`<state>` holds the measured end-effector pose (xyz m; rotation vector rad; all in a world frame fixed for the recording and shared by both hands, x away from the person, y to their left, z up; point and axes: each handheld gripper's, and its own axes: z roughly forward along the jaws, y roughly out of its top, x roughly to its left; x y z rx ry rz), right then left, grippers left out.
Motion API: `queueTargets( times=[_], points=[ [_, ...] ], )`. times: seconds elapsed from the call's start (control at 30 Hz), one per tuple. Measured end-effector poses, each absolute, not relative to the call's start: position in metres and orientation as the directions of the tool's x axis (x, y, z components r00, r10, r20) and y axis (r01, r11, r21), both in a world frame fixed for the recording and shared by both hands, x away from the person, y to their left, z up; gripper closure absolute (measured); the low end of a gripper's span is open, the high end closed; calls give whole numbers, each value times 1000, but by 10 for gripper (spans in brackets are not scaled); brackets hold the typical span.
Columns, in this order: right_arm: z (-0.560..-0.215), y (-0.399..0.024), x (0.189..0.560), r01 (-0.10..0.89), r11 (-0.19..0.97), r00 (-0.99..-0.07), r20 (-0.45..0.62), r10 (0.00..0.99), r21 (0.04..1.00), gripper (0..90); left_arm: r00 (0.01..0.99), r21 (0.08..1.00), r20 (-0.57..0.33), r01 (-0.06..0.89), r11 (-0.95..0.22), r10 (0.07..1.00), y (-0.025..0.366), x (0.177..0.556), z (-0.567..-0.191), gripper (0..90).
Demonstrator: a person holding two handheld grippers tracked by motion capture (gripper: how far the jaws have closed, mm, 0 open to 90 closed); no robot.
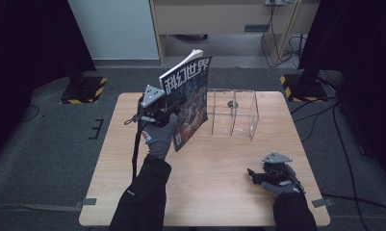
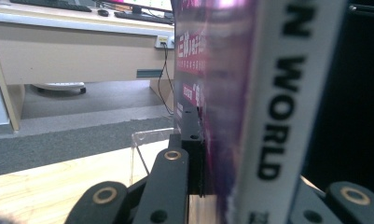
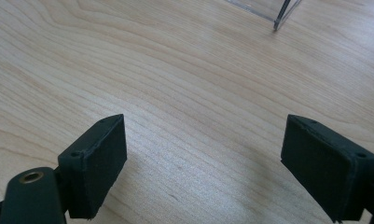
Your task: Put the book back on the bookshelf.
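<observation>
A magazine (image 1: 188, 96) with white Chinese characters on a dark cover stands upright and tilted above the wooden table (image 1: 214, 168), left of its middle. My left gripper (image 1: 167, 113) is shut on its lower left edge, held by a gloved hand. In the left gripper view the white spine (image 2: 278, 93) reading "WORLD" runs up between the jaws of the left gripper (image 2: 231, 154), and the right pad is hidden behind it. My right gripper (image 1: 254, 175) rests low near the table's front right, open, with bare wood between its pads (image 3: 100, 158) in the right gripper view (image 3: 203, 149).
A clear acrylic divider rack (image 1: 234, 113) stands on the table just right of the magazine; its corner shows as a clear edge (image 2: 142, 140) and again at the top (image 3: 278, 9). A desk (image 1: 219, 19) and cables lie beyond the table. Black stands flank both sides.
</observation>
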<state>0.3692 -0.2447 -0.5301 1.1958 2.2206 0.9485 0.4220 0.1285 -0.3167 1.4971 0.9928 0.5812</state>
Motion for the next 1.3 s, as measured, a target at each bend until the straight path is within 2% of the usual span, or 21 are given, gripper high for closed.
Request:
queueTargets(
  times=[0.7,1.3],
  points=[
    [-535,-243,371,551,414,-544,-64,837,724,139,437,967,-180,244,76,881,99,466,-329,819],
    [-536,-244,371,551,407,-540,-60,839,729,135,374,962,-216,241,131,902,88,497,-361,818]
  ],
)
